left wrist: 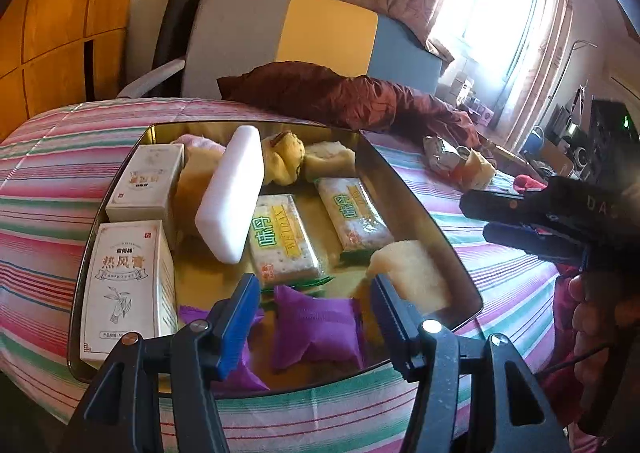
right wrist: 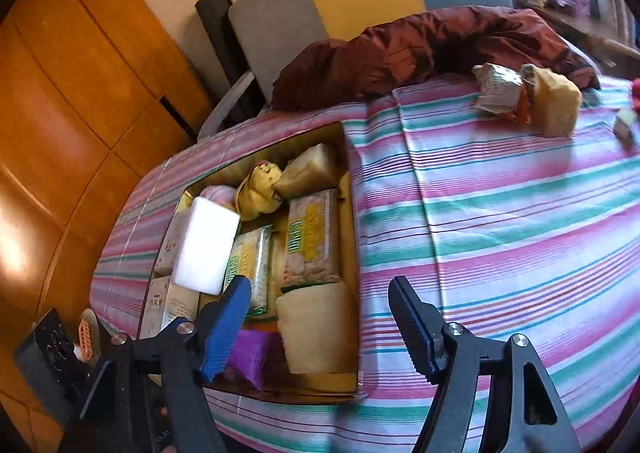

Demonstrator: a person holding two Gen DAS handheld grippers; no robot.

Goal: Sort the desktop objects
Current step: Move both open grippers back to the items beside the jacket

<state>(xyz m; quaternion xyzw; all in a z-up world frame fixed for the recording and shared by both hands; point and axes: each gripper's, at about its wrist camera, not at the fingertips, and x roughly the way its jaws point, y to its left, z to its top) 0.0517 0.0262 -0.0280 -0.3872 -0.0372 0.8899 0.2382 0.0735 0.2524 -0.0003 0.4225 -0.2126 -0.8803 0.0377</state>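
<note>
A gold tin tray (left wrist: 416, 209) on the striped cloth holds two white boxes (left wrist: 128, 285), a white block (left wrist: 234, 193), two green-and-yellow snack packs (left wrist: 282, 241), purple pouches (left wrist: 316, 327), and pale bread pieces (left wrist: 412, 277). My left gripper (left wrist: 316, 317) is open and empty, hovering over the tray's near edge above the purple pouches. My right gripper (right wrist: 320, 323) is open and empty above the tray's (right wrist: 354, 221) near right edge; it also shows in the left wrist view (left wrist: 532, 221). A crumpled wrapper (right wrist: 498, 89) and a bread piece (right wrist: 556, 105) lie on the cloth at far right.
A dark red garment (left wrist: 344, 97) lies behind the tray. A grey, yellow and blue headboard (left wrist: 296, 29) stands further back. A cluttered desk (left wrist: 576, 141) is under the window at right. Striped cloth (right wrist: 500, 213) spreads right of the tray.
</note>
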